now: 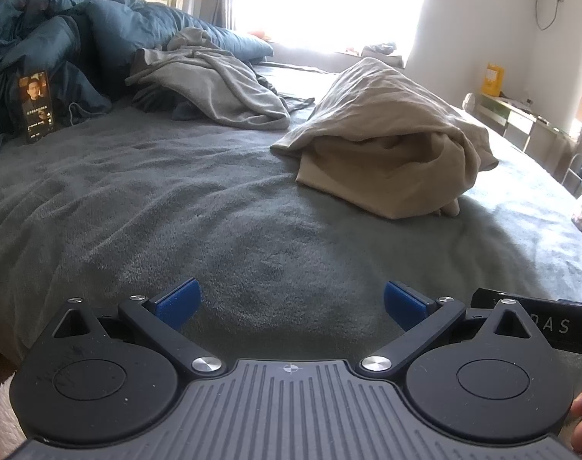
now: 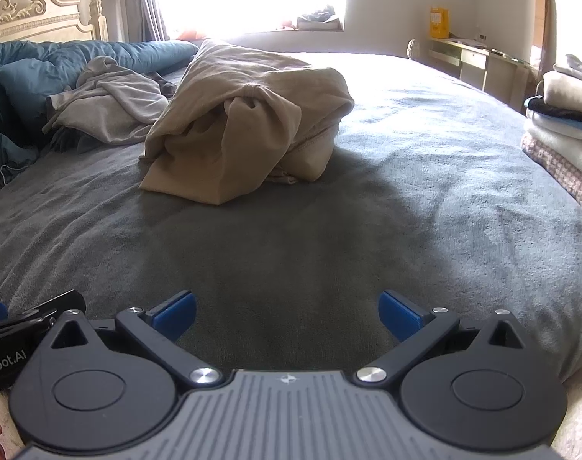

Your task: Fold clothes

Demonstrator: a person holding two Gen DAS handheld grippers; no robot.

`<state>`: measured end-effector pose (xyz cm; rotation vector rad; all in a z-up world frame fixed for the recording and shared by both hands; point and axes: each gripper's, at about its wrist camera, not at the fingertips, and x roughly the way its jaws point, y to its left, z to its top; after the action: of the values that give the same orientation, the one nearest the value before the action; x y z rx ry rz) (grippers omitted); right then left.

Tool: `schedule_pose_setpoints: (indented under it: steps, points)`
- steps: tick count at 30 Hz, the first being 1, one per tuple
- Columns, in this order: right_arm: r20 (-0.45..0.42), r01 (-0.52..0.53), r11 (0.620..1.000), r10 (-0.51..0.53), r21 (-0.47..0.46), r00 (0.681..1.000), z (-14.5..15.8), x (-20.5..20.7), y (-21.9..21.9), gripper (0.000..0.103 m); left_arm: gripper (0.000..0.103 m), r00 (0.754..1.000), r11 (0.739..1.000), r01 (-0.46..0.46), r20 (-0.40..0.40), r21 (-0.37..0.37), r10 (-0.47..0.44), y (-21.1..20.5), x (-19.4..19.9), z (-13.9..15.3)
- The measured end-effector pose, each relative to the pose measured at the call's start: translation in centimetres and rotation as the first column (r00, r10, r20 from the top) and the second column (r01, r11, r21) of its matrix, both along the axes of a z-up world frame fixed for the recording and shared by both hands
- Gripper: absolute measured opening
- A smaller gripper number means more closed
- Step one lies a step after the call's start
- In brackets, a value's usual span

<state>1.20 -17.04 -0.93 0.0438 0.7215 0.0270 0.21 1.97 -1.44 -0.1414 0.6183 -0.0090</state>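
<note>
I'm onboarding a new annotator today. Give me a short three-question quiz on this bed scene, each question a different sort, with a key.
1. True or false: the left gripper has its jaws closed on cloth.
2. Multiple choice: which garment lies nearest the right gripper? A) the grey garment B) the tan garment C) the blue duvet
3. Fill in: a stack of folded clothes shows at the ___ edge of the right wrist view.

Key: 1 false, both grippers' jaws stand open over the bare grey bedspread; 2 B; 3 right.
</note>
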Motion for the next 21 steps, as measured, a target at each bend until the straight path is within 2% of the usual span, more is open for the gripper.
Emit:
schedule_pose_setpoints:
  steps: [21]
  points:
    - [0.007, 0.009, 1.000, -0.009, 0.008, 1.000, 0.6, 1.6, 0.2, 0.103, 0.103, 1.000, 1.000, 0.005, 0.030, 0.018, -0.005, 0.0, 1.2, 0.8]
